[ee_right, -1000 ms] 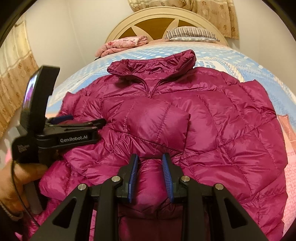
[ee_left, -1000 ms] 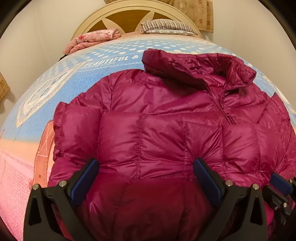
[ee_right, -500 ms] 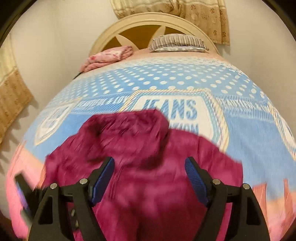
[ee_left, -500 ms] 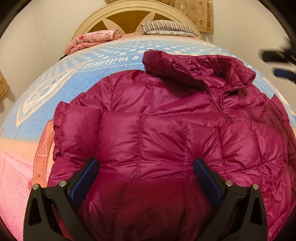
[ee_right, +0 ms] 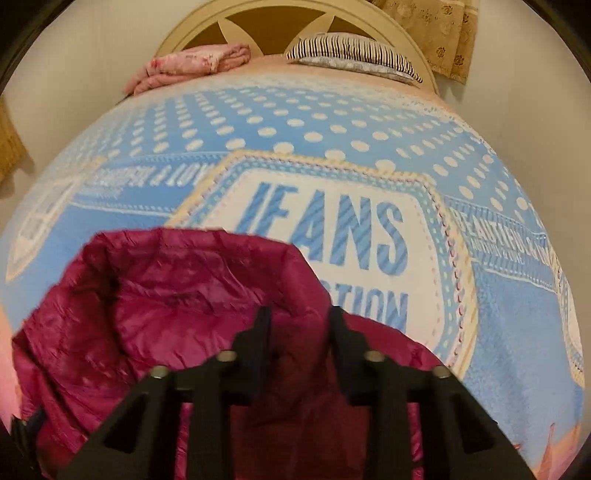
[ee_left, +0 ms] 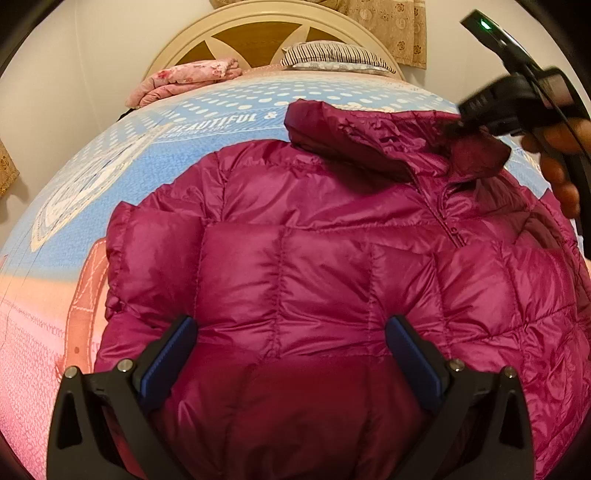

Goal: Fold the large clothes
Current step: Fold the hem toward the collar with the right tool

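Right gripper (ee_right: 299, 325) sits at the jacket (ee_left: 314, 266) collar (ee_right: 184, 280), upper right in left view; jaws just narrowing, probably pinching collar. Left gripper (ee_left: 291, 354) wide, at hem.

The right gripper (ee_right: 299, 325), its jaws just closing, pinches the magenta jacket (ee_right: 155, 314) at its collar. Beyond lies the blue dotted bedspread (ee_right: 498, 295); a striped pillow (ee_right: 351, 51) rests by the headboard (ee_right: 280, 26).

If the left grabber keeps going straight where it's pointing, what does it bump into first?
Most likely the magenta puffer jacket. The left gripper has its jaws wide open, and the quilted fabric fills the gap right ahead of them. Depth is hard to judge through the fisheye.
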`<state>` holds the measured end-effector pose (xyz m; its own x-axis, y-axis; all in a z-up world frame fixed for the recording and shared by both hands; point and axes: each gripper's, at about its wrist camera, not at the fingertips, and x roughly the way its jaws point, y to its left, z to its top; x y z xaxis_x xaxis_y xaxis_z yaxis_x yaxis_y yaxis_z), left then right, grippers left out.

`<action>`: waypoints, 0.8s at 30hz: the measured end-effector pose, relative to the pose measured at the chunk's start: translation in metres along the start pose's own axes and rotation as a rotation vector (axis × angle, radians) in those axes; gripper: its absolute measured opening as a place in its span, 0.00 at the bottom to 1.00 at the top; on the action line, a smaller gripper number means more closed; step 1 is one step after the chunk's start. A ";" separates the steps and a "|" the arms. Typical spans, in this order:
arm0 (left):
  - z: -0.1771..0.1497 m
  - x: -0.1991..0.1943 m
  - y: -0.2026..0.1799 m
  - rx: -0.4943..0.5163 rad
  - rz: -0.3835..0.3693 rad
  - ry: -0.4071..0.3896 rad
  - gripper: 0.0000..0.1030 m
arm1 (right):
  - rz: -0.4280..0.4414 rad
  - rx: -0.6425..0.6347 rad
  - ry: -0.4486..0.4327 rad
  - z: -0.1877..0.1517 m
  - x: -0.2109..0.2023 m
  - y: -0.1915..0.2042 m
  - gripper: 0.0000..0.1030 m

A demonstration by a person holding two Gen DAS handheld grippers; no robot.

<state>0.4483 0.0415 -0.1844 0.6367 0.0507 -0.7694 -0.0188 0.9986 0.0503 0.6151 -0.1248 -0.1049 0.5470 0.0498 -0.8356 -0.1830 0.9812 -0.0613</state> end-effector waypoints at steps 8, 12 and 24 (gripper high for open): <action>0.000 0.000 0.000 0.002 0.003 -0.001 1.00 | -0.014 -0.041 -0.124 -0.048 -0.041 -0.016 0.10; 0.000 0.000 0.002 -0.004 -0.008 -0.003 1.00 | -0.011 -0.010 -0.151 -0.072 -0.037 -0.028 0.09; 0.070 -0.062 0.011 0.025 -0.104 -0.189 1.00 | 0.066 0.109 -0.167 -0.087 -0.013 -0.051 0.09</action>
<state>0.4622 0.0479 -0.0913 0.7678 -0.0588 -0.6380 0.0717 0.9974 -0.0056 0.5465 -0.1922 -0.1388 0.6665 0.1358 -0.7330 -0.1383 0.9887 0.0575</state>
